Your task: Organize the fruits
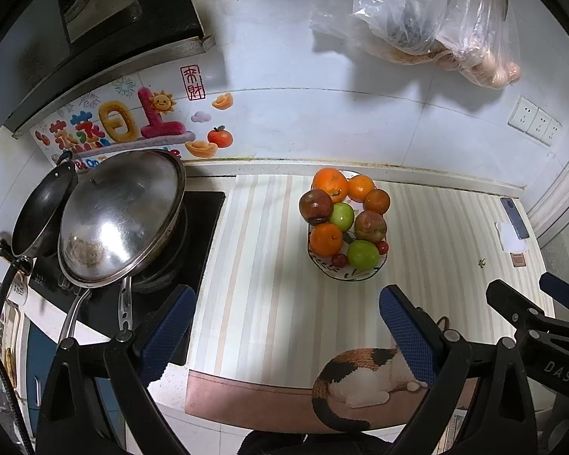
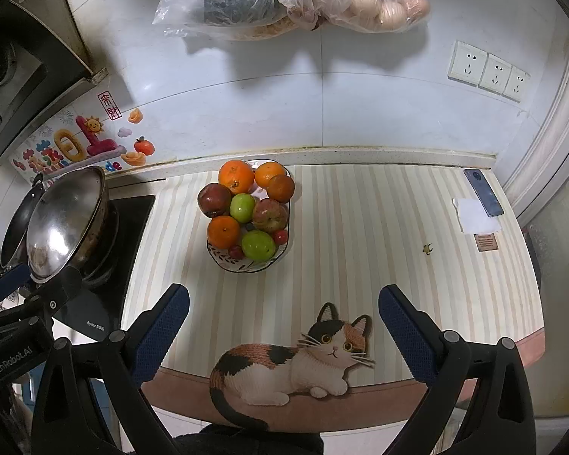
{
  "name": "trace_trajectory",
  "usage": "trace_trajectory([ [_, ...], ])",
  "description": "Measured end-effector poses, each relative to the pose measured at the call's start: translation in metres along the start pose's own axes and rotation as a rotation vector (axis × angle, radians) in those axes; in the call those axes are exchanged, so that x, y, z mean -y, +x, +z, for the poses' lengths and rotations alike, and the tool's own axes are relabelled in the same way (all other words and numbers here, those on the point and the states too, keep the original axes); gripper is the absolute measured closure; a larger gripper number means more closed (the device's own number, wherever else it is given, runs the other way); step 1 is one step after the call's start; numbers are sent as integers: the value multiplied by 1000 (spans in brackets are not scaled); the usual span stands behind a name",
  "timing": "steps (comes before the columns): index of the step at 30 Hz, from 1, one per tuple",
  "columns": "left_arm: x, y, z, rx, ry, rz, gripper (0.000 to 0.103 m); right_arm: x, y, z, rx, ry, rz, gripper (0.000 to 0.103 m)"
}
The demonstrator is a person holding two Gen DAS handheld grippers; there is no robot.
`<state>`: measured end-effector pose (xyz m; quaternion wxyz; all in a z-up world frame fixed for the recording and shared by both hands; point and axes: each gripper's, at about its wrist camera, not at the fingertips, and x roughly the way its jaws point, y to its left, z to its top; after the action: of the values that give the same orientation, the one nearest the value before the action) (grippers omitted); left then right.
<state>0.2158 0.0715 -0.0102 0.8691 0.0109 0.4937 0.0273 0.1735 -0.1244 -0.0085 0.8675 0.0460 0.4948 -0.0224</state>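
Orange, green fruits (image 2: 242,208) fill bowl (image 2: 246,265); claws open

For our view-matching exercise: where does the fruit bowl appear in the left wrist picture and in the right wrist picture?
Left wrist: fruit bowl sits right of centre, on the striped mat.
Right wrist: fruit bowl sits left of centre, on the same mat.
Shared landmark: the cat picture at the mat's near edge.

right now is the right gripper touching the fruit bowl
Apart. The right wrist view shows bare striped mat between the open right gripper and the fruit bowl.
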Motion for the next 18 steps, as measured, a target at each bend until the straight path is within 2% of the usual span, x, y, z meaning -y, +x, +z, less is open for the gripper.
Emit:
trace_trajectory([
  [18, -3, 6, 5, -10, -12, 0, 4, -3, 9, 2, -10, 13, -1, 1],
])
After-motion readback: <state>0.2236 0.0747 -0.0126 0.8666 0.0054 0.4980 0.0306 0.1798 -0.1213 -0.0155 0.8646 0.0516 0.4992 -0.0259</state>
